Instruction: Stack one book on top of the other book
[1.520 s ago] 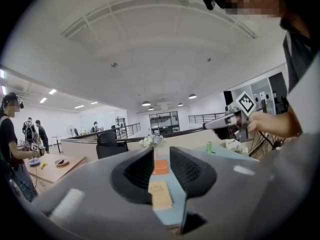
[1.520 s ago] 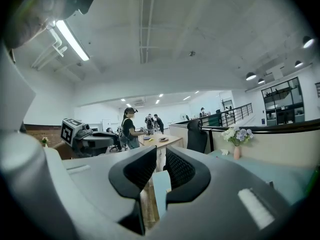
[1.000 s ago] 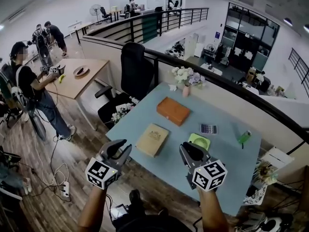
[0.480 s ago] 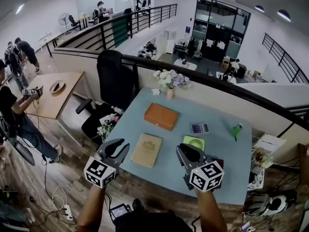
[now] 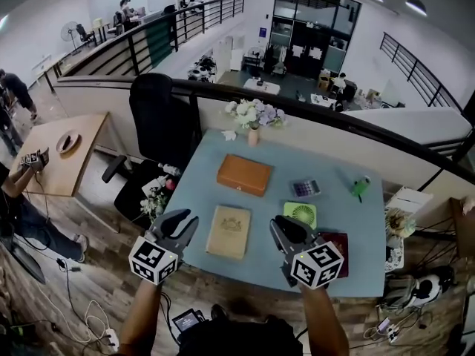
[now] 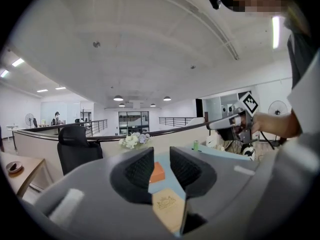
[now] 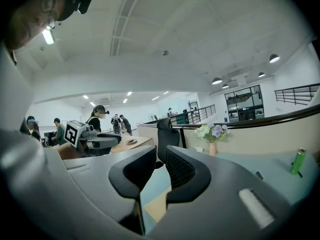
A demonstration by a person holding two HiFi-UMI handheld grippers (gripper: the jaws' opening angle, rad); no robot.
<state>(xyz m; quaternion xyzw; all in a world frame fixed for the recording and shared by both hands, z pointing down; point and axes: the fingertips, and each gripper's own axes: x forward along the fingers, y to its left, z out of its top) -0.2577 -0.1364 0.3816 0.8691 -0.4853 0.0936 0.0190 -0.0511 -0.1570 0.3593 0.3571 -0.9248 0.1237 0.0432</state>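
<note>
A tan book (image 5: pixel 229 232) lies near the front edge of the light blue table (image 5: pixel 334 170). An orange book (image 5: pixel 245 174) lies flat beyond it, apart from it. My left gripper (image 5: pixel 180 225) hovers at the table's front left corner, shut and empty. My right gripper (image 5: pixel 282 228) hangs just right of the tan book, also shut with nothing in it. In the left gripper view, the tan book (image 6: pixel 170 209) and orange book (image 6: pixel 157 173) show between the gripper (image 6: pixel 161 171) tips. In the right gripper view, the gripper (image 7: pixel 161 169) points over the tan book (image 7: pixel 157 206).
On the table sit a green round fan (image 5: pixel 300 213), a calculator (image 5: pixel 305 189), a green bottle (image 5: pixel 360 186), a dark red item (image 5: pixel 335 243) and a vase of flowers (image 5: pixel 253 117). A black office chair (image 5: pixel 152 117) stands at the left; a railing runs behind.
The view has swung so the table now sits more squarely in front of me. Both grippers have come along with it, staying shut. The books have not moved.
</note>
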